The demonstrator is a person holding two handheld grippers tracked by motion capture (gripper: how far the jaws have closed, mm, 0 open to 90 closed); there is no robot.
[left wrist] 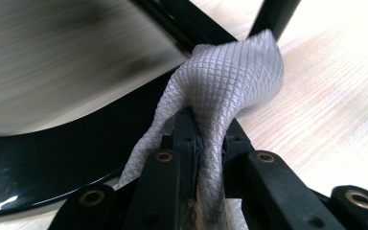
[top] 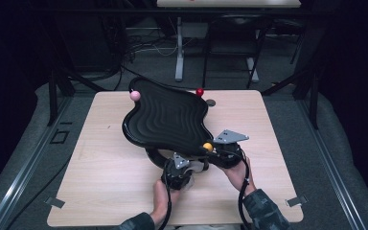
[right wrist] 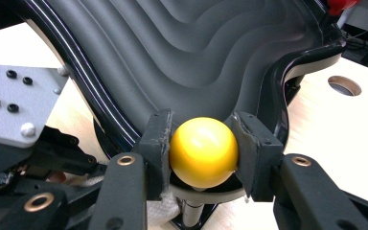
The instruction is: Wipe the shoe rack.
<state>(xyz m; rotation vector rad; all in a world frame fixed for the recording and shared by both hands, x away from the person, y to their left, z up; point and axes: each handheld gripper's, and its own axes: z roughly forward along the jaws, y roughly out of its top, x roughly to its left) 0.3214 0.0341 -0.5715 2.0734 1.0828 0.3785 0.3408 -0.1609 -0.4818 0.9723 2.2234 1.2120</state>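
**Wiping the underside of the wavy tray**

Holding the black wavy tray (top: 165, 117) tilted up off the table (top: 100, 177), you have it near the middle, leaning toward the far left, with its near corner raised over your hands.

Right tongs (right wrist: 203, 153): closed on the yellow ball (right wrist: 203, 152) at the tray's near corner, one pad on each side. The ball looks glossy and hard, so expect it to slip if you twist; keep the squeeze square across its middle.

Left tongs (left wrist: 203, 143): clamped on a grey textured cloth (left wrist: 230, 81), which bunches up past the tips and touches the tray's dark glossy rim from below. The cloth is soft and limp, already smudged near the tongs; it will fold rather than push, so press with the bunched part.

Tray judgement: stiff, moulded, probably light, but wide. Held by one ball it will want to swing. A pink ball (top: 135, 96) and a red ball (top: 200, 92) mark the far corners.
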